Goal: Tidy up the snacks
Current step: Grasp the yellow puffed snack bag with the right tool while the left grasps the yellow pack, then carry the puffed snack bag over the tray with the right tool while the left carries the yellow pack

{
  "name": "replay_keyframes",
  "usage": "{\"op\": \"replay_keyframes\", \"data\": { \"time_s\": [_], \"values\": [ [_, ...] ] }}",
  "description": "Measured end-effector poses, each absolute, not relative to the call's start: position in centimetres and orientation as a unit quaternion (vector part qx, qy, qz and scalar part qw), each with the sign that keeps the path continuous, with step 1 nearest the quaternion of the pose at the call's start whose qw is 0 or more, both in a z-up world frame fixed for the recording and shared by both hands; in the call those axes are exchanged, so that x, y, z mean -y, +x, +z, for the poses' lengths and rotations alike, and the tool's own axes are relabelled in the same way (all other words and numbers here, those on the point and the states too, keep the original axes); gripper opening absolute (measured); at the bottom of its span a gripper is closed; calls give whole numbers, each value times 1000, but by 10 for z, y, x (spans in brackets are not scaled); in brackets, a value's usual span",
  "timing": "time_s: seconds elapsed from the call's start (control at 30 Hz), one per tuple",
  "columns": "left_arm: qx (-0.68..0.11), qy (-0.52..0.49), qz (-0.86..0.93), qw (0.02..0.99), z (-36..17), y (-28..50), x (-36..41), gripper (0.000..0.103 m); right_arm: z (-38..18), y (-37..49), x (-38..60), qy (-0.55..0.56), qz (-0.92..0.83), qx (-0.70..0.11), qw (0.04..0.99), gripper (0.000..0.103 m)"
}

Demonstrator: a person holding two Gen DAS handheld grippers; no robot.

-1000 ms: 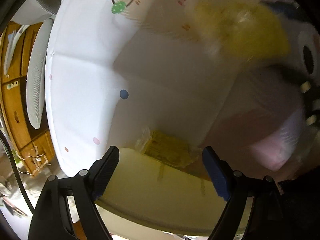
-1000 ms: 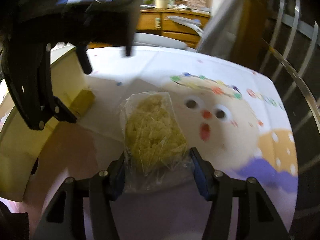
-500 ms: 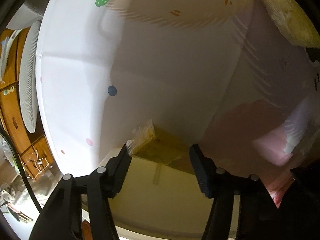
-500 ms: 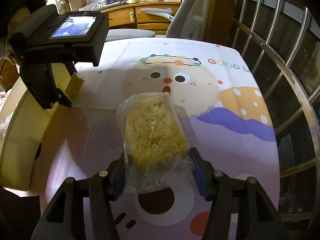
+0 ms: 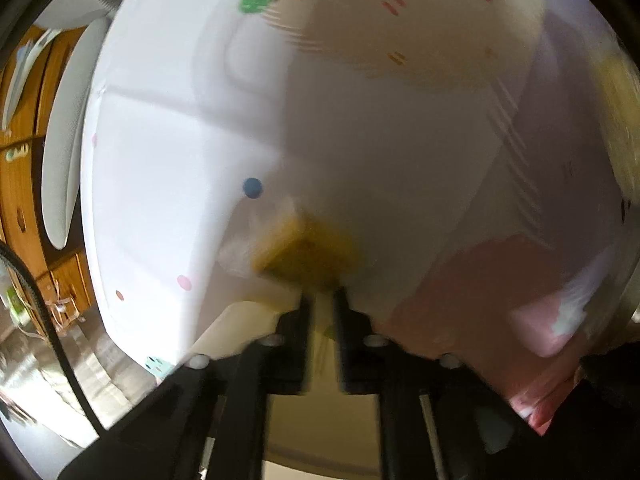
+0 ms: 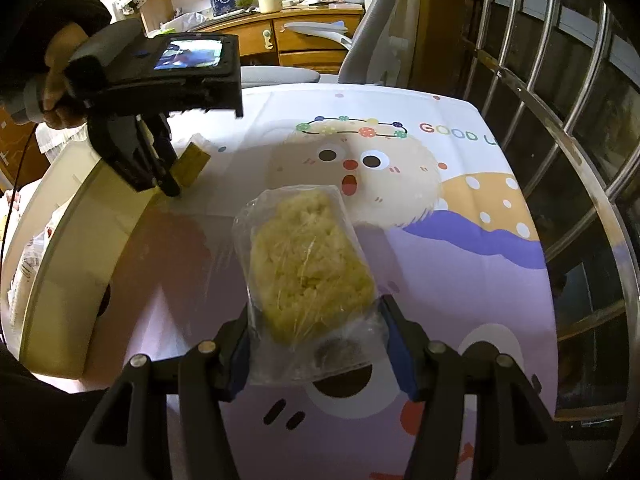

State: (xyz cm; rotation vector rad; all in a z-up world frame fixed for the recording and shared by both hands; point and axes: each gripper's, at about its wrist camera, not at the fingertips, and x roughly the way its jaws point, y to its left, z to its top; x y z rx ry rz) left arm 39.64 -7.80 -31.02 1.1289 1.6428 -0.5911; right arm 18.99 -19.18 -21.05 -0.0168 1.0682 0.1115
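Right wrist view shows two snacks: a clear bag of pale yellow crisped rice [image 6: 308,268] held between the right claw's [image 6: 316,340] pads, lifted above the worktop [image 6: 460,280], and a small yellow packet [image 6: 192,162] lying at the worktop's left side, just beside a cream tray [image 6: 68,272]. The left claw [image 6: 166,178] has just been closing and its jaws now stand narrow, pinched on the near edge of that packet; in the blurred left wrist view the packet [image 5: 304,252] sits right at the tips of the left claw [image 5: 322,300], though how firm the hold is I cannot tell. So the count is two snacks, two claws, one tray, and each claw has one snack. The cartoon-printed cloth is otherwise bare of snacks. Judging by this, both pickups look done or nearly so, and what is left is probably carrying each snack to its place, likely the tray, whose inside is mostly out of sight.
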Motion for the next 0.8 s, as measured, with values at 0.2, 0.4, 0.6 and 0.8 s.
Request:
{"op": "replay_keyframes", "data": {
  "time_s": [0.2,0.4,0.6,0.8],
  "values": [
    [-687,418,-251,539,-290,401,73,4,-206,178,192,-3,45,-507,861,58],
    [-675,395,-260,566,-273,409,70,6,-202,167,193,-1,39,-507,861,58],
    [-681,344,-238,602,-257,422,70,34,-197,162,193,0,38,-503,864,58],
    [-711,282,-184,617,-259,443,68,50,-194,162,192,3,38,-502,864,58]
  ]
}}
